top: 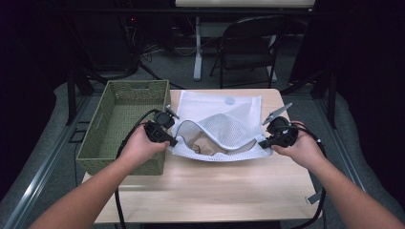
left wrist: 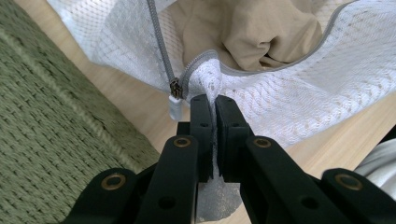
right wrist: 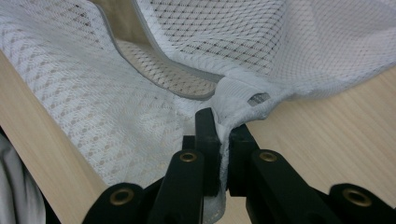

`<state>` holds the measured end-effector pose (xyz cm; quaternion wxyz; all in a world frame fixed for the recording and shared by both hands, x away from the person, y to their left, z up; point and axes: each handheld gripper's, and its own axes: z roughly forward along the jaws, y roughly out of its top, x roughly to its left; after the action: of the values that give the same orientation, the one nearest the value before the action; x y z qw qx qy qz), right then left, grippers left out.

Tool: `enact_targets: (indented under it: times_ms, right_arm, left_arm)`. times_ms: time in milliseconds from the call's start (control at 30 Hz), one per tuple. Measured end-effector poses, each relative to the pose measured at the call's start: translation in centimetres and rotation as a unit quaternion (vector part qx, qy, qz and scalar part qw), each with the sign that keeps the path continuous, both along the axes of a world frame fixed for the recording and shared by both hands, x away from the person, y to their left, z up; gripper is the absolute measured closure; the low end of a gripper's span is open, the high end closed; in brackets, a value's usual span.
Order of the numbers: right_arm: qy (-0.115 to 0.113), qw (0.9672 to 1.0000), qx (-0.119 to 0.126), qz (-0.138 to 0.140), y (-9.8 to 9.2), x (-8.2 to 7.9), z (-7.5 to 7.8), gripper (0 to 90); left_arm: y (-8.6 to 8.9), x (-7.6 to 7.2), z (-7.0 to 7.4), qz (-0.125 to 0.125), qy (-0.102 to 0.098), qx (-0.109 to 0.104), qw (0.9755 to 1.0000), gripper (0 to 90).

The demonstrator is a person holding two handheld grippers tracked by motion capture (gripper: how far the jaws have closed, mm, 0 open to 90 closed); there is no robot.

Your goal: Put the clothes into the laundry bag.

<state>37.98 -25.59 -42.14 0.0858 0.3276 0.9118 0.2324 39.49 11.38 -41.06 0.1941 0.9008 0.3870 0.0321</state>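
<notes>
A: Inspecting: how is the white mesh bag (top: pixel 224 131) presented?
B: Unzipped, on the table (top: pixel 215 191), pinched by left gripper (left wrist: pixel 212 105) and right gripper (right wrist: pixel 223 123). Beige cloth (left wrist: pixel 243 28) is contained; basket (top: pixel 125 125) holds nothing.

Wooden table (top: pixel 205 191) — green woven basket (top: pixel 119 129), white mesh bag (top: pixel 224 129) on it.

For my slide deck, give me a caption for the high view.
Two tongs, left and right, pinch a white mesh bag open beside a green basket.
</notes>
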Motion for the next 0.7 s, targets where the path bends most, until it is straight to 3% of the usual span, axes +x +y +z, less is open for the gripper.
enact_targets:
  times_ms: [700]
  right_arm:
    - [-0.032,0.9994,0.007,-0.012,-0.6,0.4,2.2,86.2]
  left_arm:
    - [1.0,0.2,2.4,0.009,-0.022,-0.010,0.9997,87.2]
